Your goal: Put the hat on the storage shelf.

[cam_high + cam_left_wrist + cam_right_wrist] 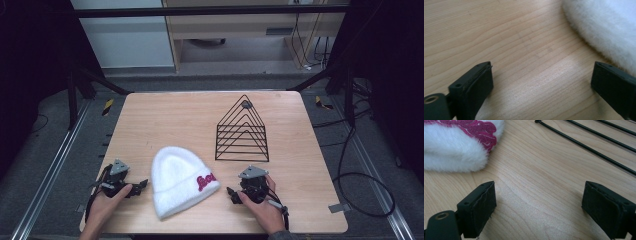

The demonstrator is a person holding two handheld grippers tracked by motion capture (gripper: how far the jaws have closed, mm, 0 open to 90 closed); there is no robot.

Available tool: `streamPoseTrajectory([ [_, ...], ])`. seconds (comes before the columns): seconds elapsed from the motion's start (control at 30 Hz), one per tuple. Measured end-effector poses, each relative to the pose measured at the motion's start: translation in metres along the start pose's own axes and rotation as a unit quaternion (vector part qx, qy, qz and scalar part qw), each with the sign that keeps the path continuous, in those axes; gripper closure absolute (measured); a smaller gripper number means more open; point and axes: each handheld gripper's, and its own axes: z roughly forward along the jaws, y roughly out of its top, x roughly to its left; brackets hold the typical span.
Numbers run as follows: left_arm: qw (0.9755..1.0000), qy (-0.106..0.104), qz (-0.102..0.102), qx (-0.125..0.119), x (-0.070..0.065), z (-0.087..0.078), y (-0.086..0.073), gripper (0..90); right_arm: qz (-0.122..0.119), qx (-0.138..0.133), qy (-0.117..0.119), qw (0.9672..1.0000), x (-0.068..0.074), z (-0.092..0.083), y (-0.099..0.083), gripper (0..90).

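The fluffy white knit hat (606,27) is cut off by the left gripper view's top and right edges; its pink embroidered lettering (205,181) (small, foreshortened) cannot be read.

Right tongs (539,205): two black jaws rise from the near edge, standing wide apart, nothing between them but bare wood. Table (544,177): pale wood, grain running across. White fluffy beanie (454,150) at far left, lying flat on the table, its edge carrying magenta embroidered lettering (476,128); it lies just beyond the left jaw, not touching it. Black wire rack (586,146) at far right: thin rods crossing the table diagonally, clear of the right jaw.
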Motion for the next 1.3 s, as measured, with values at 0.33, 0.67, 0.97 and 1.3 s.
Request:
streamPoseTrajectory([
  [0.33, 0.9998, -0.016, -0.008, -0.004, 0.008, -0.016, 0.027, 10.0, 0.000, -0.001, -0.001, 1.0000, 0.001, -0.001, -0.001, 12.5],
  [0.67, 0.9990, -0.037, 0.024, -0.002, -0.003, -0.018, 0.080, 9.6, 0.000, -0.001, -0.002, 1.0000, 0.001, -0.001, -0.001, 12.5],
  [0.97, 0.9975, -0.055, 0.031, 0.030, -0.010, 0.000, 0.097, 11.1, 0.000, 0.000, -0.003, 1.0000, 0.001, -0.001, -0.001, 12.5],
  [1.3, 0.9969, -0.055, 0.032, 0.047, -0.013, 0.011, 0.109, 14.1, 0.001, 0.000, -0.002, 1.0000, 0.001, -0.001, -0.001, 12.5],
])
